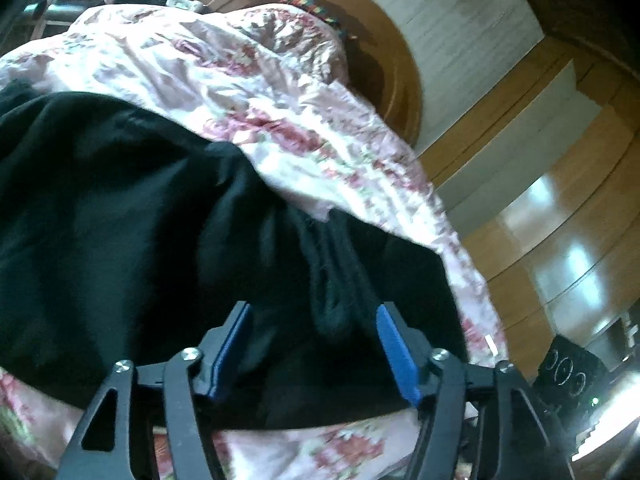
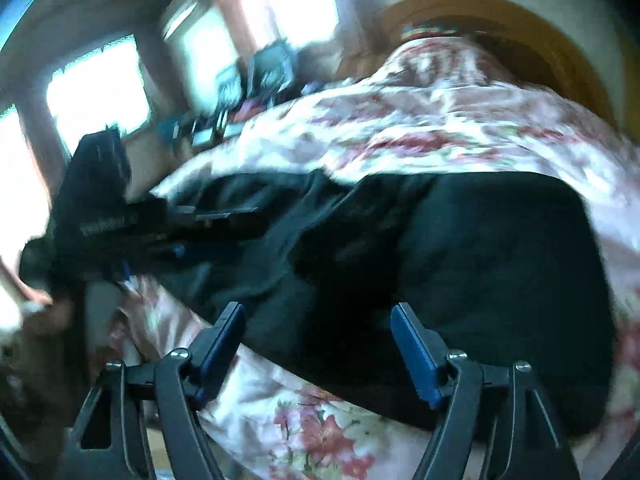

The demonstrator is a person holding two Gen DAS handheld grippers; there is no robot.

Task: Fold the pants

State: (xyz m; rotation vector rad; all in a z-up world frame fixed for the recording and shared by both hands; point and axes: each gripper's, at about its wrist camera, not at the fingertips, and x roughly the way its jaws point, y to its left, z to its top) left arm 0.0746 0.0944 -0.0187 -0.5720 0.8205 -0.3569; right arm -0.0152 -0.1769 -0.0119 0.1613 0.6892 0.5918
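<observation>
Black pants (image 1: 120,220) lie spread on a pink floral bedcover (image 1: 240,80). My left gripper (image 1: 313,307) stands open low over them, with a bunched fold of black cloth between its blue pads, which do not press on it. In the right wrist view the pants (image 2: 480,260) form a broad flat panel, and my right gripper (image 2: 318,307) stands open over their near edge, gripping nothing. The left gripper (image 2: 104,216) also shows there at the left, over the pants' rumpled end, with a hand below it. This view is blurred.
A curved wooden headboard (image 1: 400,80) closes the far end of the bed. Wooden wardrobe panels (image 1: 560,200) and a dark speaker (image 1: 568,376) stand on the right. A cluttered shelf (image 2: 240,92) and bright windows (image 2: 92,80) lie beyond the bed's left side.
</observation>
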